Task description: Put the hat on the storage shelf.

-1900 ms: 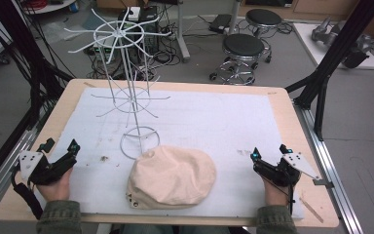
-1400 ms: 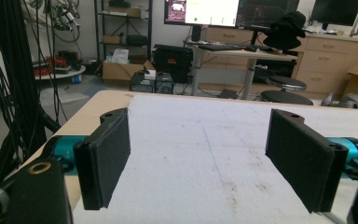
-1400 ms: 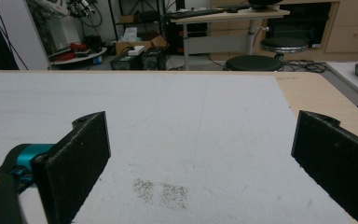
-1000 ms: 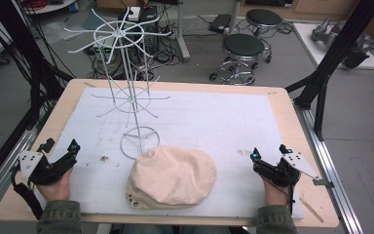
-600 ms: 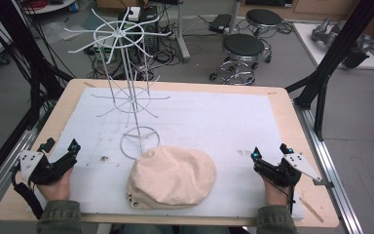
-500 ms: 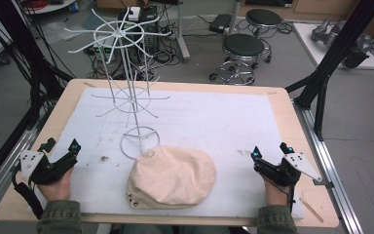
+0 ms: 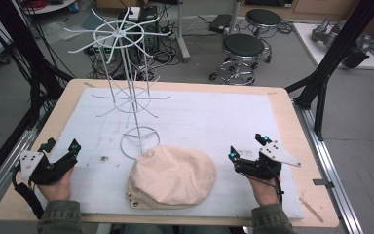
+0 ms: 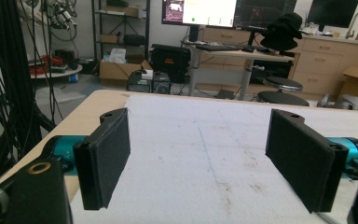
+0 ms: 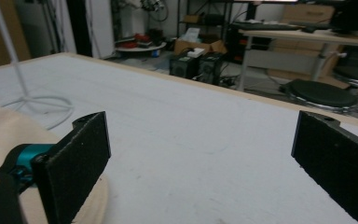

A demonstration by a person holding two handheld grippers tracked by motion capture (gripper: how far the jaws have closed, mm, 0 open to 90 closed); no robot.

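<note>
1. Worktop (image 7: 282, 112), covered by a white sheet (image 7: 214, 122)
2. Wire rack (image 7: 126, 83), standing upright at rear left
3. Beige cap (image 7: 170, 175), lying at front centre beside the rack's ring base
4. Left gripper (image 7: 61, 156) and right gripper (image 7: 246, 146), fingers released, flanking the cap, apart from it

A lab — black rig frames (image 7: 321, 78), tangled floor cables (image 7: 175, 44), monitors (image 8: 200, 11), rolling stools (image 7: 243, 48).
</note>
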